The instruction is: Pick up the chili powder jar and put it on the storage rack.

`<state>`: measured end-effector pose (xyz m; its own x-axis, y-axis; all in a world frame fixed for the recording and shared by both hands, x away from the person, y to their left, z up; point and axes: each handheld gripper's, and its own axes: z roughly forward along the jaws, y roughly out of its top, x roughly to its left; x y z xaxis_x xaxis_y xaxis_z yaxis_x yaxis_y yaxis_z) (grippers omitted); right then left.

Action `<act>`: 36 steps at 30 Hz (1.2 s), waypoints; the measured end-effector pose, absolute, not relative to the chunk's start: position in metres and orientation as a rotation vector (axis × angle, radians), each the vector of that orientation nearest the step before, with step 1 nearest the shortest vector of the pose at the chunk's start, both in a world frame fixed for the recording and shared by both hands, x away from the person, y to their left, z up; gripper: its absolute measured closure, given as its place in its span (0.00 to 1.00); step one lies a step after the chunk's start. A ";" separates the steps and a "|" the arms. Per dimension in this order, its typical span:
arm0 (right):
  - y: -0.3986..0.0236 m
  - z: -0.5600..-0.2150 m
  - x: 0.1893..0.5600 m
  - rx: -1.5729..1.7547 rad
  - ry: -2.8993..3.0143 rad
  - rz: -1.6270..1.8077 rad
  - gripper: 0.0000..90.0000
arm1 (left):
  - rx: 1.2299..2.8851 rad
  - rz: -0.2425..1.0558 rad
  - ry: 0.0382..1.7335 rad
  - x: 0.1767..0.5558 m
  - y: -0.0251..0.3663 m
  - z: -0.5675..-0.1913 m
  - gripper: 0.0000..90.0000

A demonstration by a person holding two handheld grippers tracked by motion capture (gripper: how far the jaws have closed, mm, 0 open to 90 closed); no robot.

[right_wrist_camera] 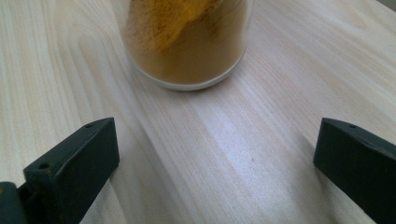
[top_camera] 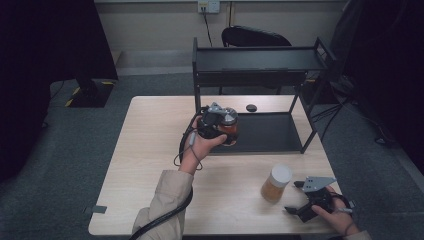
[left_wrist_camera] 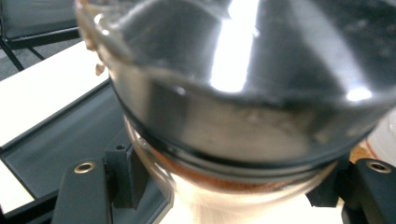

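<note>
My left gripper (top_camera: 226, 131) is shut on a glass jar with a silver metal lid (top_camera: 229, 116) and reddish-brown contents, holding it in the air at the front left of the black shelf rack (top_camera: 260, 60). In the left gripper view the jar (left_wrist_camera: 233, 107) looms large between the two black jaws, lid uppermost. A second jar (top_camera: 276, 183) with a white lid and orange-brown powder stands on the table at the right. My right gripper (top_camera: 295, 197) rests open just right of it; in the right gripper view that jar (right_wrist_camera: 187, 42) stands a short way beyond the spread jaws.
The rack's lower tray (top_camera: 270, 132) lies on the wooden table (top_camera: 150, 150) behind the held jar, and its upper shelf stands above. A small black round object (top_camera: 251, 108) lies on the table at the rack's back. A black chair (top_camera: 255, 36) stands beyond the table.
</note>
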<state>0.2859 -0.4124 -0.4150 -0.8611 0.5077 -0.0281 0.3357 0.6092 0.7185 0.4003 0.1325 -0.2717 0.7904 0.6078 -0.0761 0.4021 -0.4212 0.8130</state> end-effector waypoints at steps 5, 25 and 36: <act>-0.412 -0.415 0.286 0.697 2.606 1.094 0.00 | 2.066 0.290 0.745 0.402 0.131 -0.260 0.34; -0.412 -0.415 0.286 0.695 2.605 1.095 0.00 | 2.070 0.308 0.741 0.412 0.119 -0.215 0.34; -0.412 -0.415 0.286 0.694 2.605 1.095 0.00 | 2.079 0.324 0.738 0.417 0.114 -0.193 0.34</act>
